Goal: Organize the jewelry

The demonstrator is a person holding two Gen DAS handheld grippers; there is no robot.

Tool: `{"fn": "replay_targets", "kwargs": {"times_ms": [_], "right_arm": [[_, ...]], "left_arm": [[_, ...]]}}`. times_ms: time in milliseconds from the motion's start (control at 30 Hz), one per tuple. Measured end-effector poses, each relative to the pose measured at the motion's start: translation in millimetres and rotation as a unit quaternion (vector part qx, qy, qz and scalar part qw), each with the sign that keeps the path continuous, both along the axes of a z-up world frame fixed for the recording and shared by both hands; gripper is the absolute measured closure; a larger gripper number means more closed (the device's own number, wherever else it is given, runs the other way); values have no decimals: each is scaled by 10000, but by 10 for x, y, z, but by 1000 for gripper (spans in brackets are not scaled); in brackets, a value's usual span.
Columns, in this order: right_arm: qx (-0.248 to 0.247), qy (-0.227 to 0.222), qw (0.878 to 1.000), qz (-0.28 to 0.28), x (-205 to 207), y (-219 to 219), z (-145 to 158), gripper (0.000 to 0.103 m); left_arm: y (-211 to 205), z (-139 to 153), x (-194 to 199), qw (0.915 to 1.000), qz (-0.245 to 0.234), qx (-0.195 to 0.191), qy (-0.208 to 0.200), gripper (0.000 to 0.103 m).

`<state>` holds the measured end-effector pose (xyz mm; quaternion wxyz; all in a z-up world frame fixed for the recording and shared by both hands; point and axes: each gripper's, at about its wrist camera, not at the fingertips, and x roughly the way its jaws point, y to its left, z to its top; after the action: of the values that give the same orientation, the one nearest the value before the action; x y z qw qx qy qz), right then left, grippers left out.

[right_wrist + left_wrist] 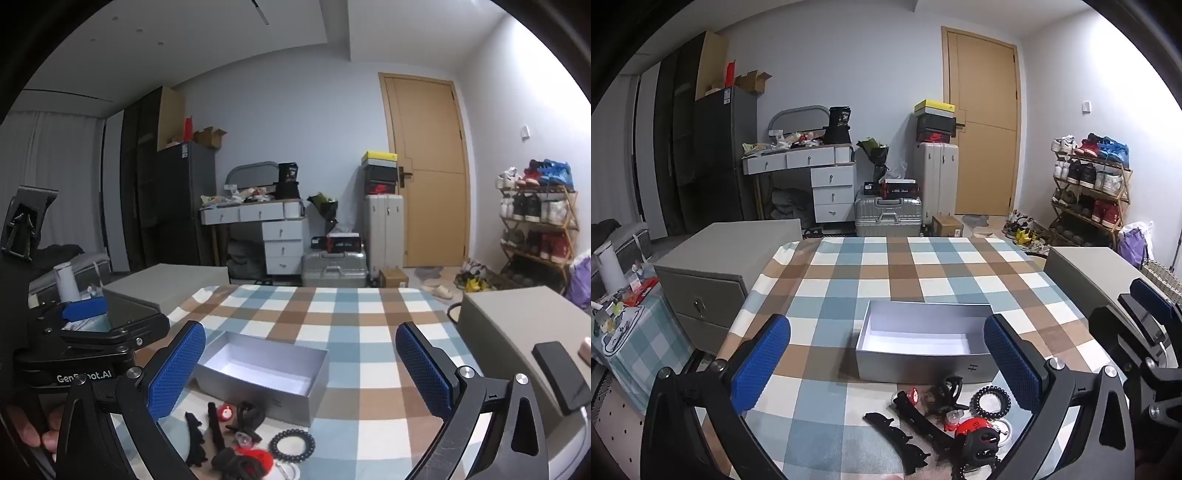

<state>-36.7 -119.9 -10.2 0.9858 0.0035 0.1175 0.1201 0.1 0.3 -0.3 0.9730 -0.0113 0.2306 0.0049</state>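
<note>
A: Start with the big things. What's cut off?

B: The table (849, 280) under its checked cloth runs out of both views at the near edge. The grey cabinet (713, 266) on its left is whole in the left wrist view; in the right wrist view the left gripper's body covers most of it.

A: And the box?

B: The silver box (923, 343) sits open in mid-table, its white inside showing. In the left wrist view the left gripper's blue pad hides its right end; the right wrist view shows that end clearly.

A: The grippers?

B: The left gripper (886, 365) and the right gripper (301, 369) both stand spread wide with nothing between the pads.

A: The jewelry?

B: It lies in a pile (945, 421) on the cloth just in front of the box, outside it. A black coil ring (991, 400) and a long black clip (897, 439) read plainly; the red and black pieces overlap, so I can't separate them. In the right wrist view the pile's near edge is cut off.

A: Anything only one view has?

B: A dark phone (561, 376) on the right cabinet, and fingertips (37, 435) at the lower left.
</note>
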Motion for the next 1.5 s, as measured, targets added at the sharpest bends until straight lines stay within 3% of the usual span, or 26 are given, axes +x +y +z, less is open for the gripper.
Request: {"fn": "replay_targets", "kwargs": {"times_ms": [233,500,1500], "right_arm": [[50,-112,9999,24,-4,-19,-20,0],[33,-50,9999,114,-13,-10,-60,0],[145,105,9996,220,8,-28,-61,0]], "left_arm": [[-34,-25,3,9999,7,152,24,1],[66,-27,-23,9999,-2,-103,95,1],[199,-75,-22,9996,109,-188,198,1]]}}
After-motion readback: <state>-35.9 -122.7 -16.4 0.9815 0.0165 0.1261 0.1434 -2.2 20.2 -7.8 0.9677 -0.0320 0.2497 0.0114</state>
